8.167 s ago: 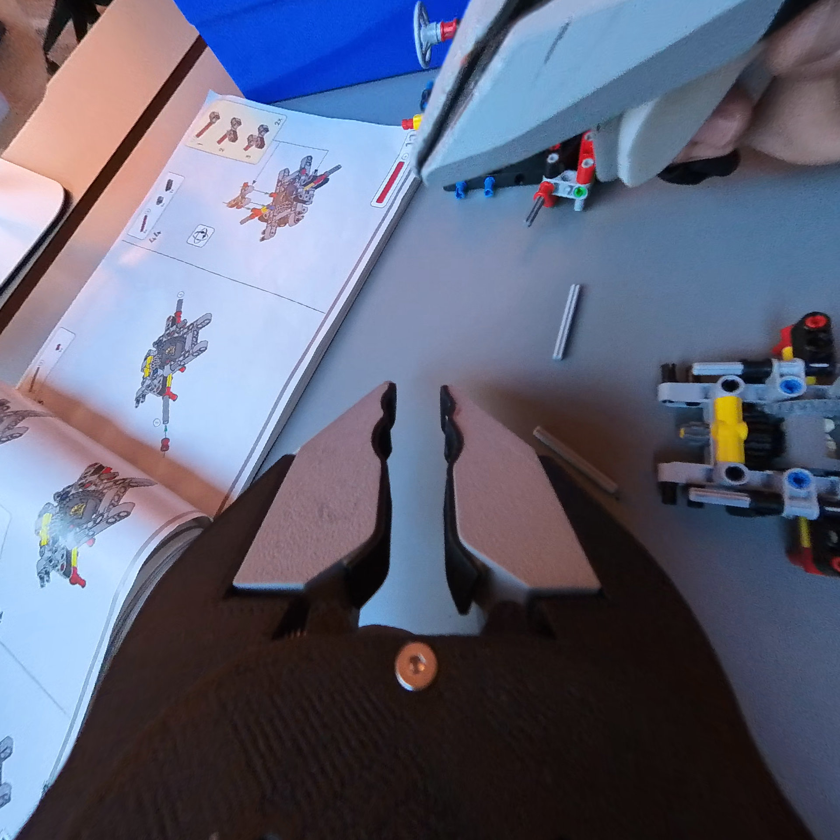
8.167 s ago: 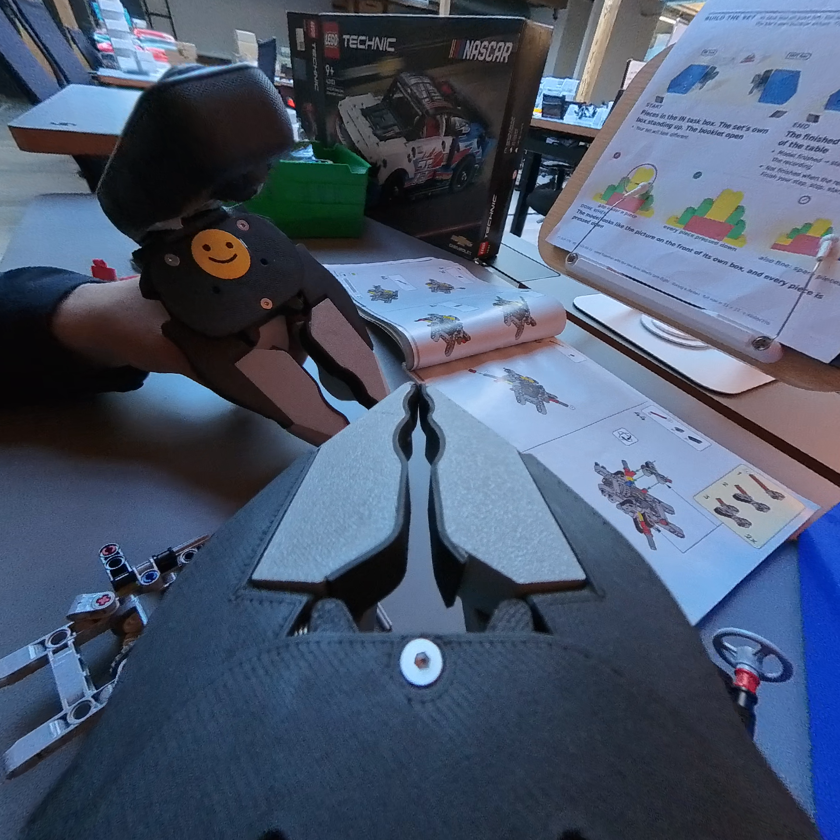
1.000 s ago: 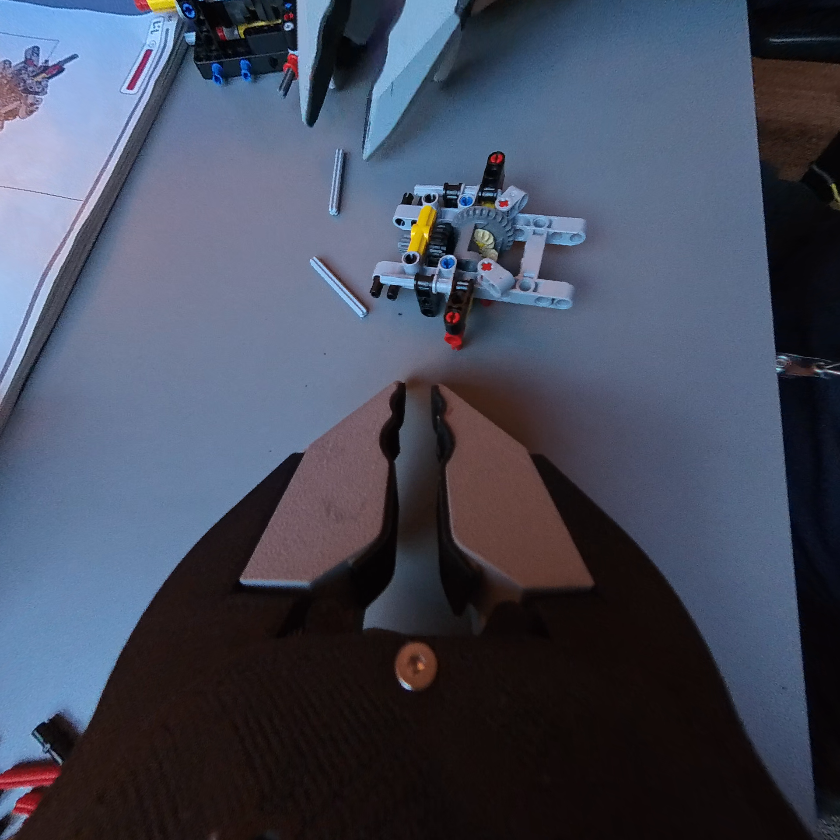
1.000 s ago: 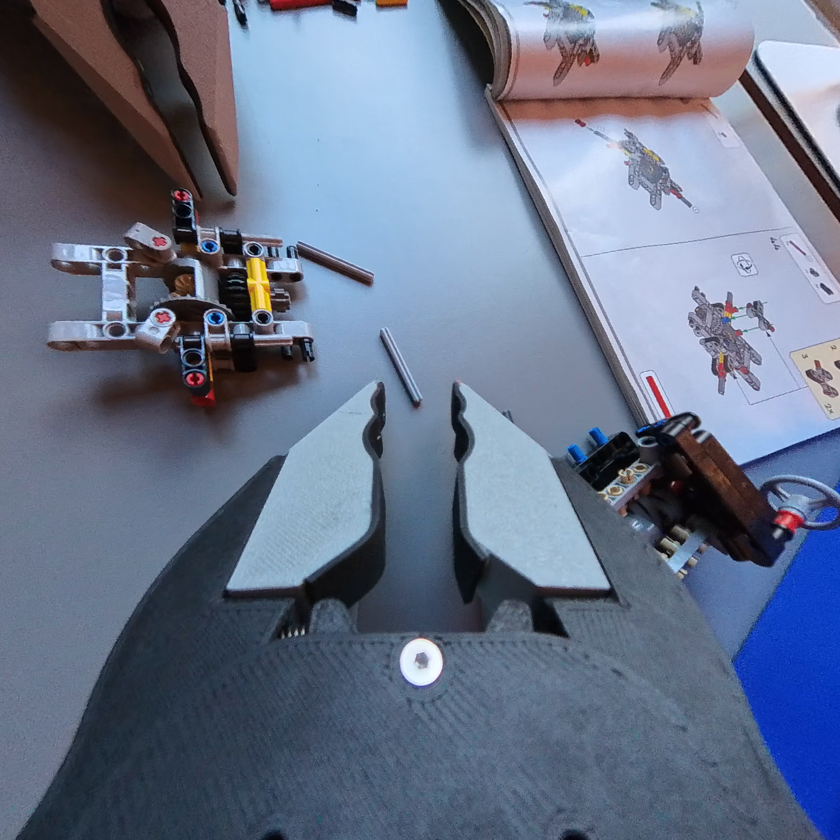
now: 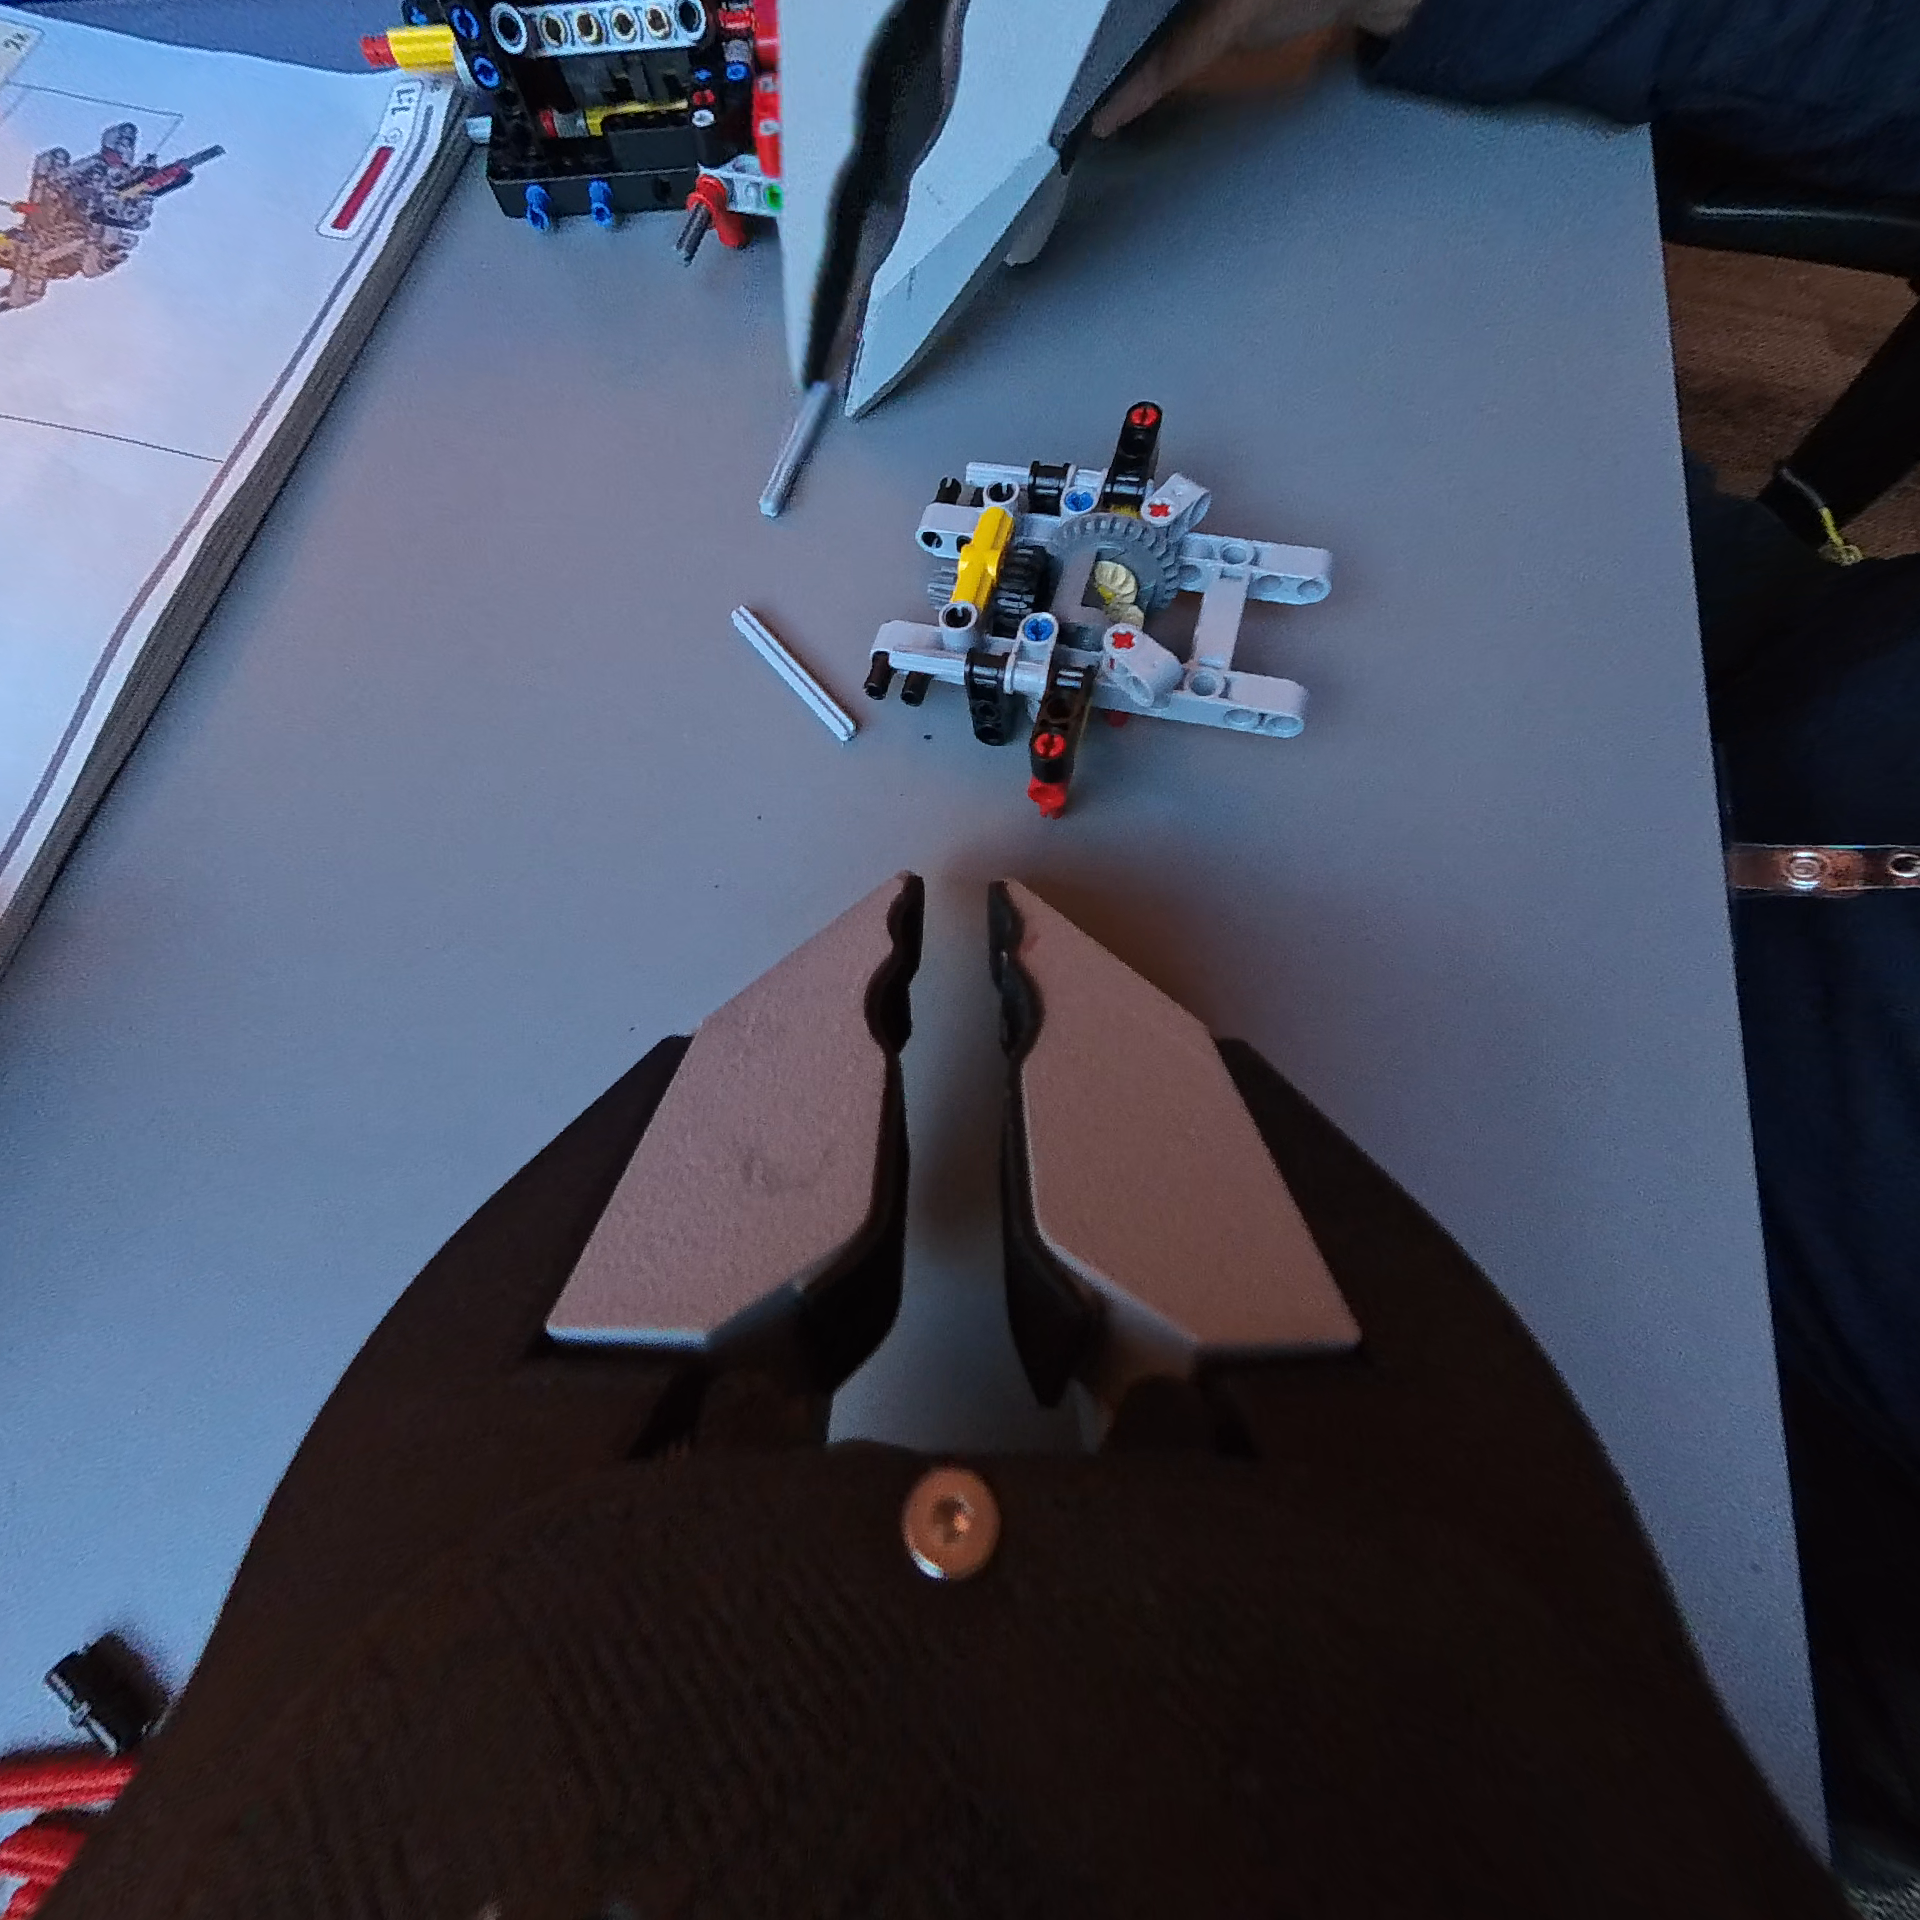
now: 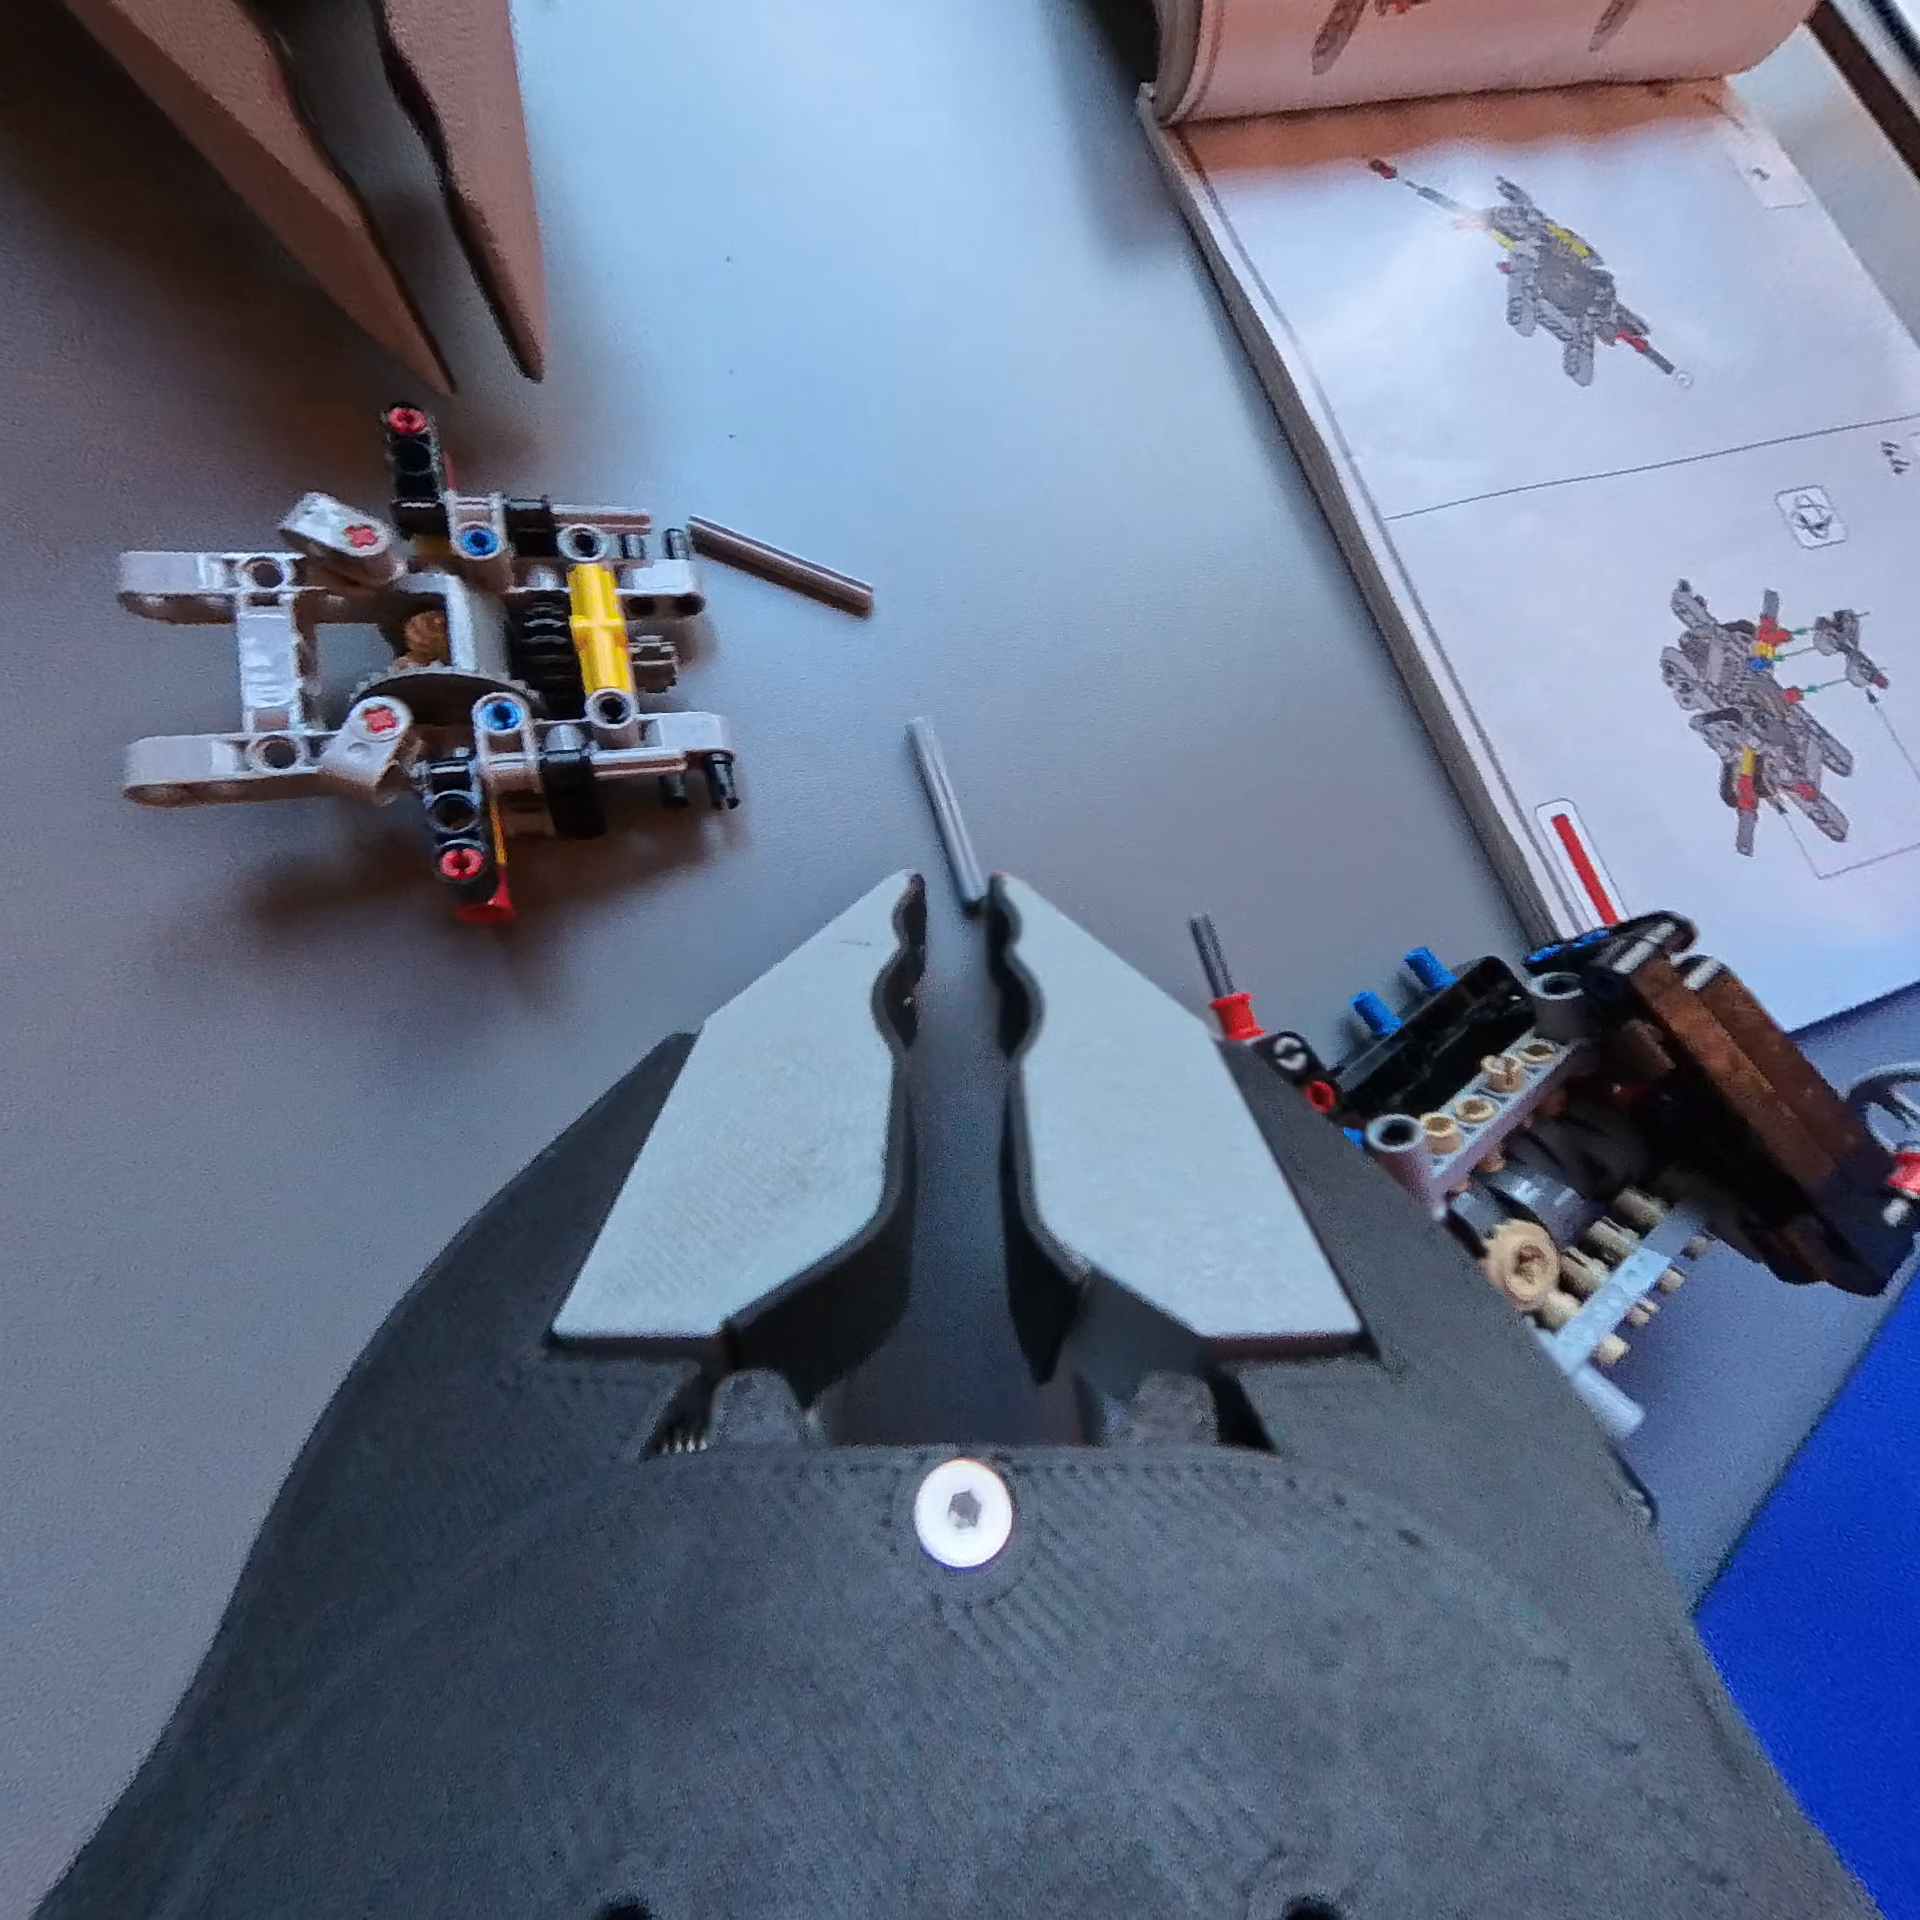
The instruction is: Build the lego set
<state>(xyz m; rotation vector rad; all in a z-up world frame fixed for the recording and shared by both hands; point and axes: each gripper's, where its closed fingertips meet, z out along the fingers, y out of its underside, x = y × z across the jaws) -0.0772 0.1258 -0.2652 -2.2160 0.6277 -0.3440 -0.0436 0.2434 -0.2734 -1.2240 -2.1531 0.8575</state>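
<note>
Our right gripper [image 6: 954,881] stands narrowly apart, its tip touching the near end of a thin grey plastic axle rod [image 6: 943,808] on the worktop [image 6: 935,312], not clamped. Our left gripper [image 5: 954,883] hovers narrowly parted, empty, near the grey-and-black brick gear assembly [image 5: 1091,603].

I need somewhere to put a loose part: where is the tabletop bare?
Bare: the stretch between the instruction booklet and the two loose grey axles, and around the left hand-held gripper. Crowded: around the small grey assembly, the right hand-held gripper and the black assembly.
</note>
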